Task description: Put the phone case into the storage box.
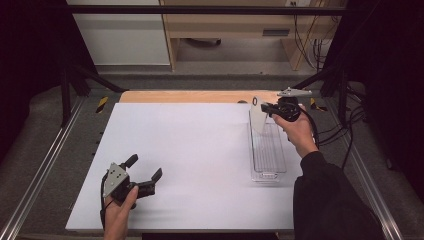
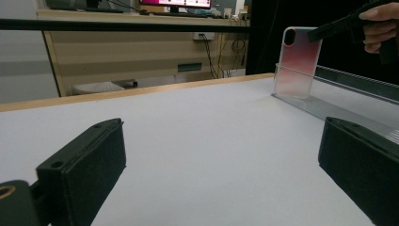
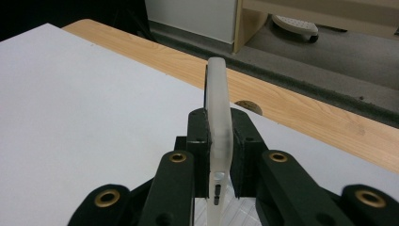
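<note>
A translucent frosted phone case (image 1: 258,117) stands upright at the far end of a clear ribbed plastic tray (image 1: 269,150) on the right side of the white table. My right gripper (image 1: 265,107) is shut on the case's top edge. In the right gripper view the case (image 3: 219,117) is seen edge-on, pinched between the two black pads of that gripper (image 3: 219,141). The left gripper view shows the case (image 2: 297,61) with its camera cut-out, the tray (image 2: 329,110) and the right gripper (image 2: 336,26) far off. My left gripper (image 1: 145,167) rests at the front left, open and empty (image 2: 221,174).
The white board (image 1: 200,150) lies on a wooden tabletop (image 1: 190,96) whose far edge shows behind it. Metal rails (image 1: 45,165) run along both sides. A wooden desk (image 1: 230,25) and cables stand beyond the table.
</note>
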Demonstrator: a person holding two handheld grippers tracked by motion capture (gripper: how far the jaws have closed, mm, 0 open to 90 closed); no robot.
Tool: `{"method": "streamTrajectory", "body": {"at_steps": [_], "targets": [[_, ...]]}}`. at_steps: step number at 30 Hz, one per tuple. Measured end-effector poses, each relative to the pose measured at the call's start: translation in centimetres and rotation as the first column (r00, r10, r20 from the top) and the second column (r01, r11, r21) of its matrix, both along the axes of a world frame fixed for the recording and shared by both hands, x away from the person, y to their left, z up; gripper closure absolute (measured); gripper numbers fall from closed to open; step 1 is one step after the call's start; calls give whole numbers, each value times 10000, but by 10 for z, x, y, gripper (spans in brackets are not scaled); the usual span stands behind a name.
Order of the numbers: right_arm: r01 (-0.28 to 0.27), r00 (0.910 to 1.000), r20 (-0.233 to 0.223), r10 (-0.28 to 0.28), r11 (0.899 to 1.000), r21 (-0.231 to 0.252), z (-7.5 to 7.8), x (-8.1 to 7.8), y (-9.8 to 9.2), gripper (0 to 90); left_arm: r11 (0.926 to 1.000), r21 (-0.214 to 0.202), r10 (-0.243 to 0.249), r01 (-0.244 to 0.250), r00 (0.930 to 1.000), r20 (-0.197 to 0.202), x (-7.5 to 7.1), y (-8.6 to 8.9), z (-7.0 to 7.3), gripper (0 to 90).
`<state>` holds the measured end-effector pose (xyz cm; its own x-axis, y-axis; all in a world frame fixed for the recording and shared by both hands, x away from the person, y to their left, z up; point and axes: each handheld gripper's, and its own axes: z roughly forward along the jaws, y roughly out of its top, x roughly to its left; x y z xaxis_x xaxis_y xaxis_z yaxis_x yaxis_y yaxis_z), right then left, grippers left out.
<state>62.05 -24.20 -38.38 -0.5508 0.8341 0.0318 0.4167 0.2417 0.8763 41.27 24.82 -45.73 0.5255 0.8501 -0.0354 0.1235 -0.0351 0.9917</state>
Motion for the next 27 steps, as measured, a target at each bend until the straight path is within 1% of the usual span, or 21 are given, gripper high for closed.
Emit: {"method": "streamTrajectory", "body": {"at_steps": [7, 13, 18, 22, 26, 27], "targets": [[89, 10000, -27, -89, 10000, -43, 1, -1, 1, 792, 10000, -42, 25, -25, 10000, 1, 0, 1, 0, 8], [155, 9998, -120, -156, 9999, -31, 2, -3, 2, 753, 10000, -24, -15, 15, 10000, 14, 0, 1, 0, 11], [276, 9995, -117, -279, 9993, -247, 4, -7, 4, 733, 10000, -40, -9, 9, 10000, 17, 0, 1, 0, 12], [431, 9989, -180, -437, 9985, -342, 5, -12, 5, 732, 10000, -30, -7, 7, 10000, 17, 0, 1, 0, 12], [695, 9970, -319, -709, 9967, -424, 5, -19, 6, 735, 10000, -54, -24, 24, 10000, 33, 0, 1, 0, 12], [849, 9954, -409, -870, 9952, -492, 4, -22, 7, 740, 10000, -66, -31, 31, 10000, 36, 0, 1, 0, 12]]}}
